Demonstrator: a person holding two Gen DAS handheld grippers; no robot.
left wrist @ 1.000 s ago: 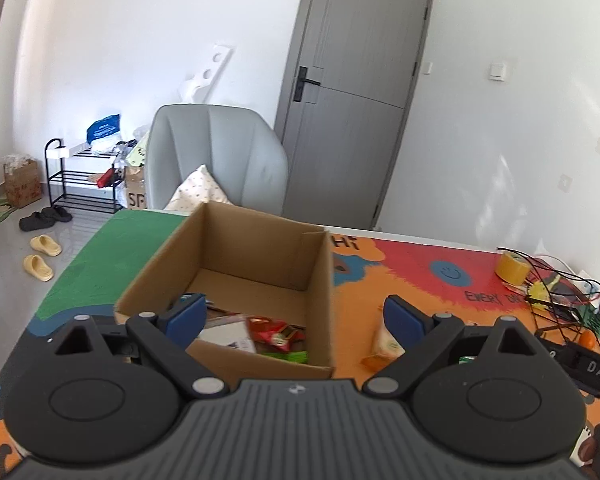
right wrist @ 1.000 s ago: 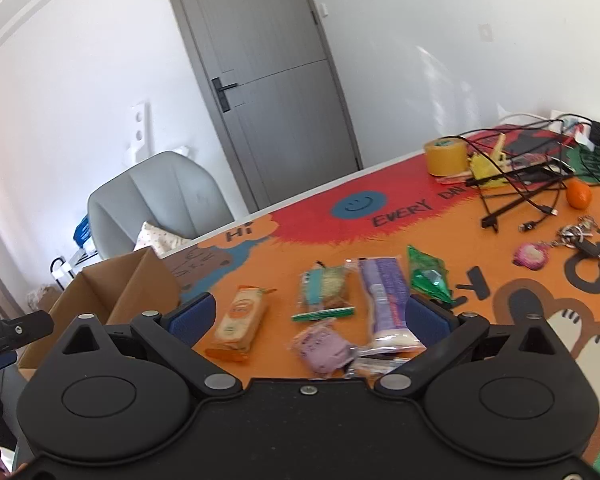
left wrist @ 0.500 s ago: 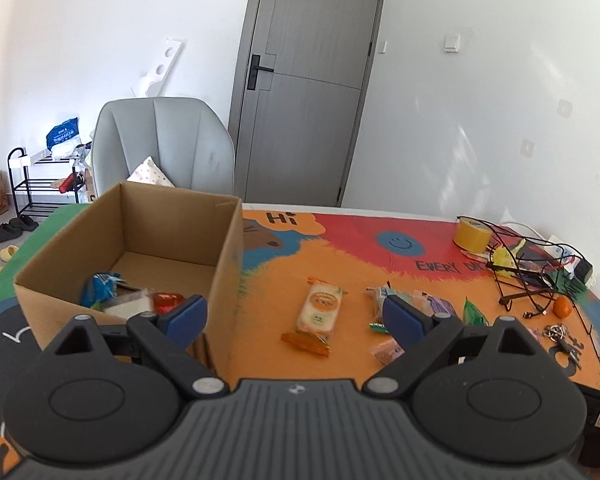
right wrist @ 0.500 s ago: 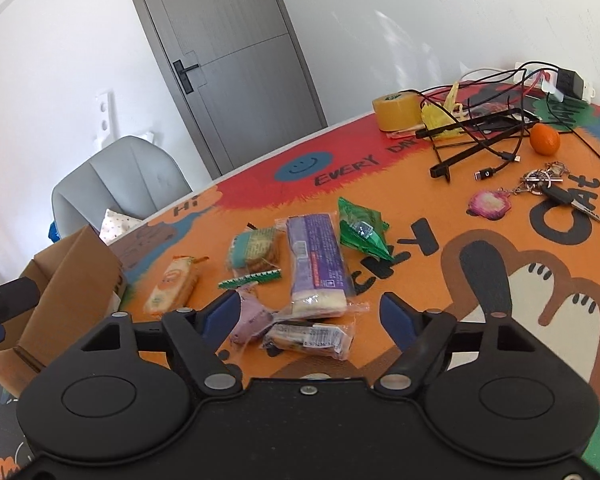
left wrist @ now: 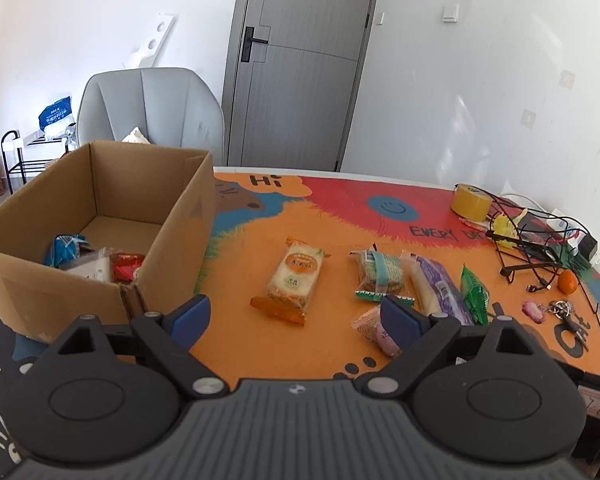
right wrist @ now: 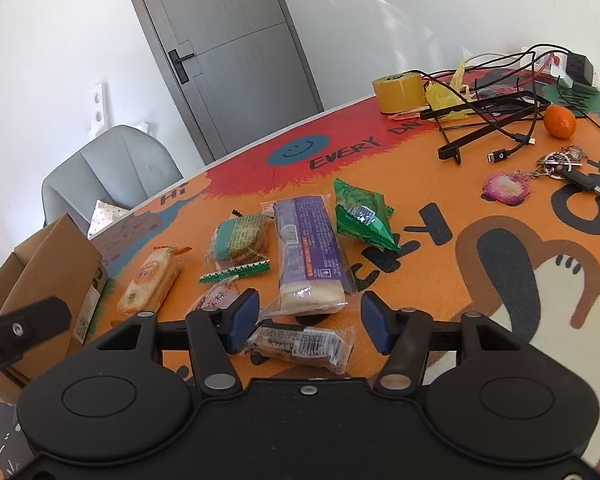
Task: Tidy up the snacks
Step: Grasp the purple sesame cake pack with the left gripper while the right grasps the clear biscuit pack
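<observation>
An open cardboard box point(left wrist: 100, 200) with a few snacks inside stands at the table's left. Loose packets lie on the orange mat: an orange cracker pack point(left wrist: 296, 276), a teal biscuit pack point(left wrist: 380, 276), a purple bread pack point(right wrist: 308, 256), a green packet point(right wrist: 360, 220) and a small pink packet point(right wrist: 216, 300). My left gripper point(left wrist: 296, 320) hangs open above the mat beside the box, with nothing between its fingers. My right gripper point(right wrist: 308, 320) is low over a clear barcode packet point(right wrist: 300, 344). Its jaws are closing with that packet between them, and the pads do not press on it.
A yellow tape roll point(right wrist: 400, 88), tangled black cables point(right wrist: 492, 120), a tangerine point(right wrist: 560, 120) and keys point(right wrist: 564, 164) crowd the far right of the table. A grey chair point(left wrist: 152, 108) stands behind the box. The box point(right wrist: 48, 276) sits left of the right gripper.
The left gripper's view swung from over the box to the loose snacks on its right. The right gripper sank toward the table and its jaws narrowed around the barcode packet.
</observation>
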